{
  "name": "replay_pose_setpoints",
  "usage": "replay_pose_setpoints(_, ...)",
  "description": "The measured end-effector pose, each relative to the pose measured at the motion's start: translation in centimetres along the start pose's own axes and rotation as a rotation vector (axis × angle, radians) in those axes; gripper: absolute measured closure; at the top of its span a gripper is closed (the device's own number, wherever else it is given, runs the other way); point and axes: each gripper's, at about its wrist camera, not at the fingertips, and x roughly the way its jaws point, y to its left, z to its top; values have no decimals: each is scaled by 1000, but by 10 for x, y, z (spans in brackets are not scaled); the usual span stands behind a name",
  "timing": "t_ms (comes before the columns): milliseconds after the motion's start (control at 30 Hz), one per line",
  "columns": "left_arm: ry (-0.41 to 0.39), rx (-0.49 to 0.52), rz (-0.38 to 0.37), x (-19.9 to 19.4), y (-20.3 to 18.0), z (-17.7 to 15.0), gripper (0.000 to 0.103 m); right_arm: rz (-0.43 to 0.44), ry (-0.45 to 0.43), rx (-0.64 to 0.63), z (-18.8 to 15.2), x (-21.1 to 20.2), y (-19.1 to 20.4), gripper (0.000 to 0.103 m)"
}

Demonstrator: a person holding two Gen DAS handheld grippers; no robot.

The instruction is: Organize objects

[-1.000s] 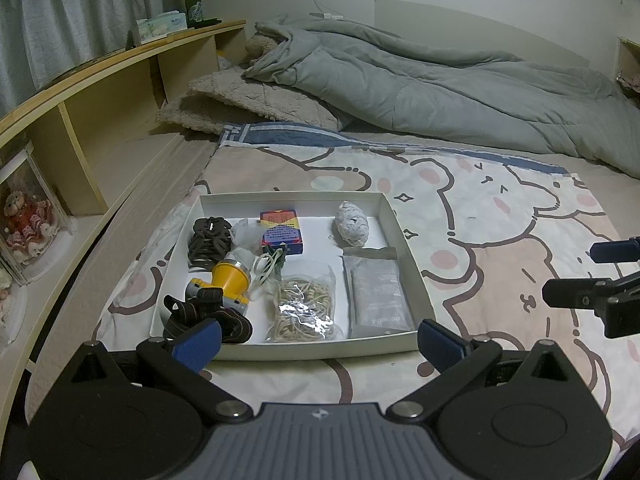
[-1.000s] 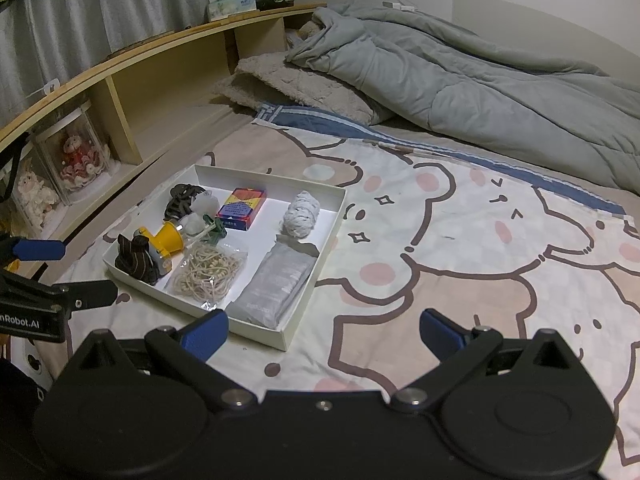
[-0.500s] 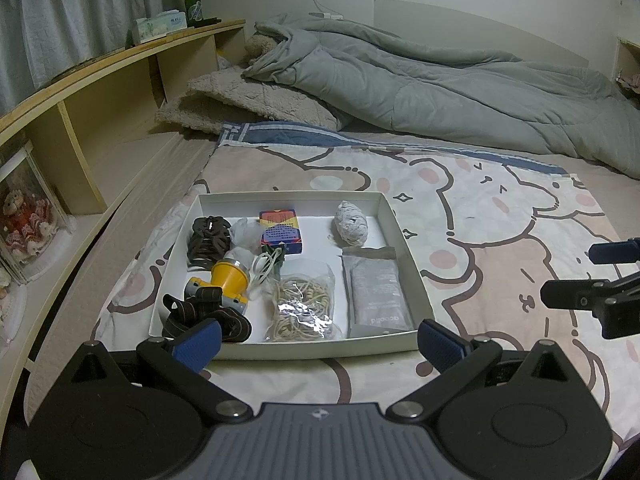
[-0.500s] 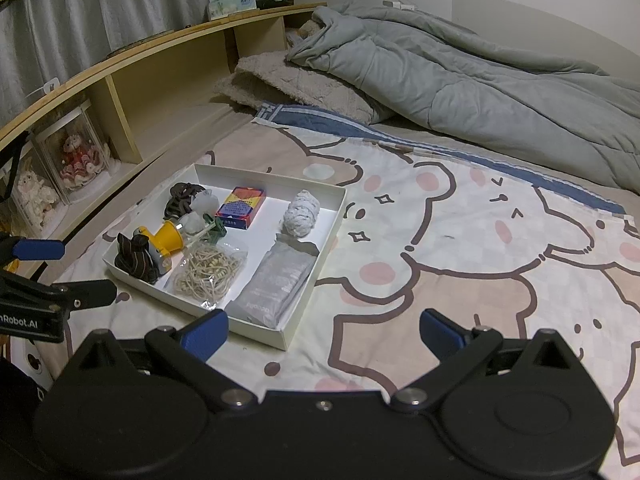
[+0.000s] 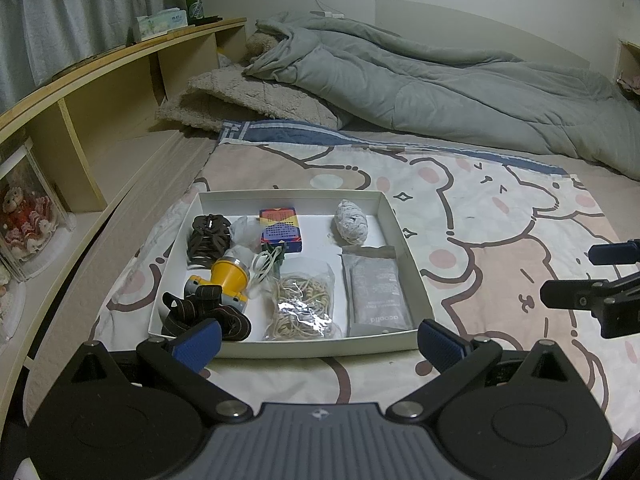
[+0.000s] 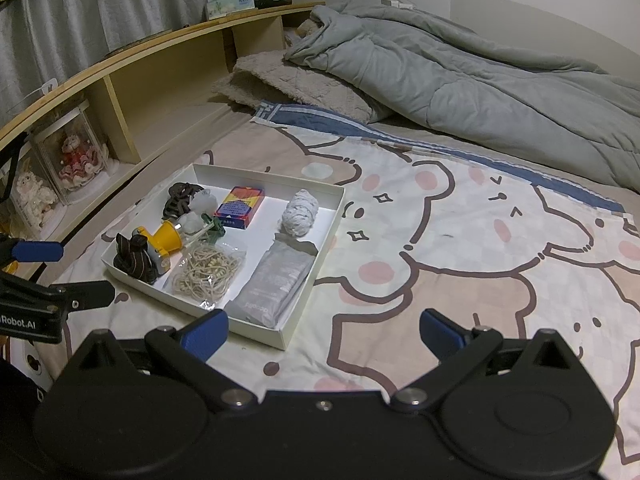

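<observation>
The bed (image 5: pixel 500 216), spread with a cartoon bear sheet, fills most of both views. A rumpled grey duvet (image 5: pixel 420 80) lies across its far end, with a beige fleece pillow (image 5: pixel 248 100) just left of it. A wooden shelf unit (image 5: pixel 100 92) runs along the bed's left side; on its top at the far end stand a green bottle (image 5: pixel 194 0) and a tissue box (image 5: pixel 162 24).

A shallow white tray (image 5: pixel 404 240) rests on the sheet toward the left of the bed. In its right part a grey foil pouch (image 5: pixel 376 284) lies lengthwise, with a ball of white string (image 5: pixel 352 226) beyond it at the far wall. In the middle are a clear bag of rubber bands (image 5: pixel 302 306) on the near side and a small colourful box (image 5: pixel 279 230) farther back. The left part holds a yellow headlamp (image 5: pixel 228 278) whose dark strap (image 5: pixel 192 312) is bunched in the near corner, and a dark claw hair clip (image 5: pixel 208 236) toward the far corner.

The left gripper (image 5: pixel 318 344) hovers just short of the tray's near wall, jaws wide apart and empty. The right gripper (image 6: pixel 324 332) hangs over bare sheet to the right of the tray, jaws likewise spread with nothing between them.
</observation>
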Motion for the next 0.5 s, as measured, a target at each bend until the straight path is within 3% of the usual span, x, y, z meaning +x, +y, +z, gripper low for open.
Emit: replay_pose_setpoints(500,3,-1,-4,0,3,-1,0,0,1,0,1,0,0,0)
